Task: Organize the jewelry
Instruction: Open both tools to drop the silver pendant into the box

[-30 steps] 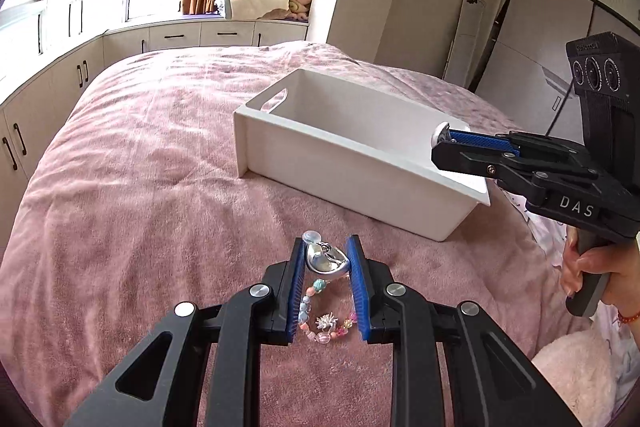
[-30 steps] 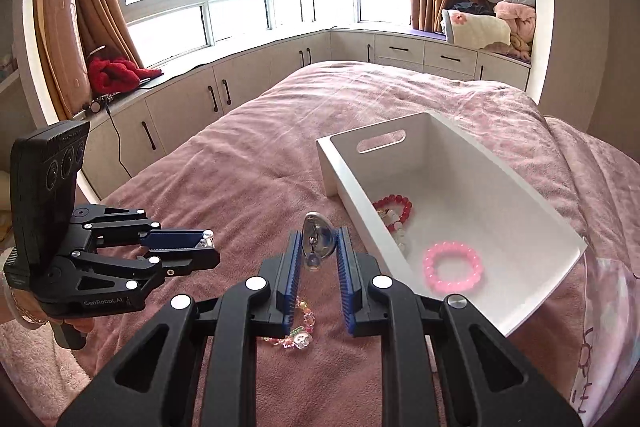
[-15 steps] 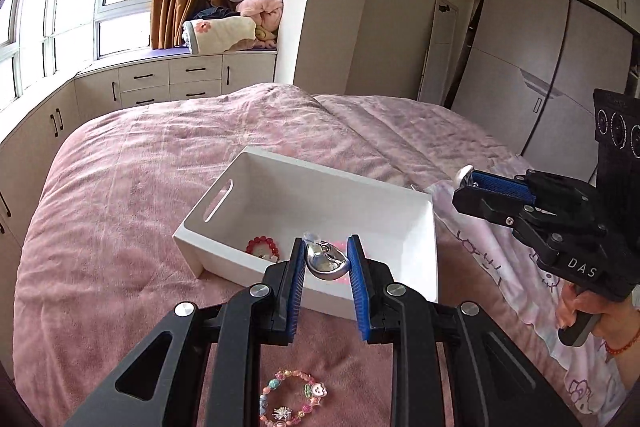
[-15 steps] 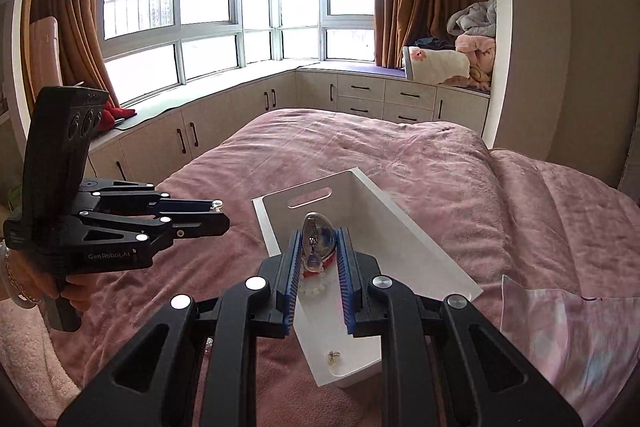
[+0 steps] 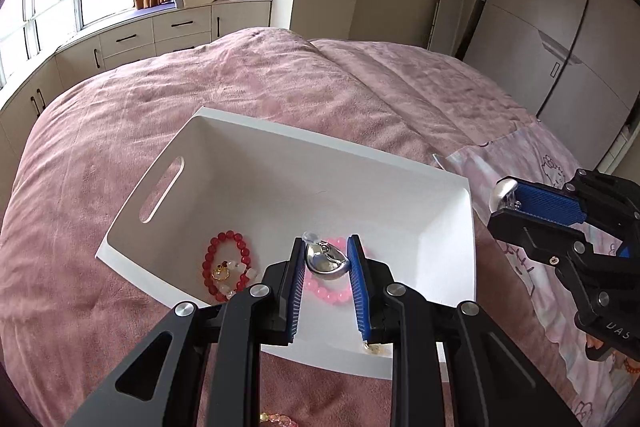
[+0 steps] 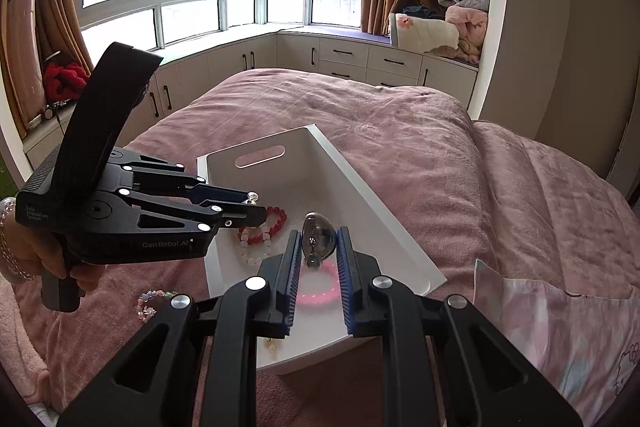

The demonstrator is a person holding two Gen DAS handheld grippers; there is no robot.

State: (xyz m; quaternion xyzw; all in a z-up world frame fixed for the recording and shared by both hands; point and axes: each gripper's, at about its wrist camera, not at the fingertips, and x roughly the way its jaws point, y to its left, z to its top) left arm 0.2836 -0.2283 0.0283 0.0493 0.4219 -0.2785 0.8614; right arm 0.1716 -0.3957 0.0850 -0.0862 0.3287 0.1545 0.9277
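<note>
Over on the left, a multicoloured beaded bracelet (image 6: 152,303) lies on the pink bedspread (image 6: 400,131), outside the white bin (image 5: 440,183) and just below the left gripper (image 5: 325,261). That gripper is clamped on a silver teardrop earring (image 5: 325,263), blue pads (image 5: 298,279) pressing both sides, and it hangs right over the bin's near end. Look inside: a red bead bracelet (image 5: 226,261) with white beads sits on the bin floor, left of the jaws, and a pink bead bracelet (image 5: 326,291) lies directly beneath the held earring. A small gold piece (image 5: 374,347) peeks out by the near wall. Further right, the right gripper (image 6: 318,245) pinches a second silver earring (image 6: 316,241), also above the bin, over that pink bracelet.
</note>
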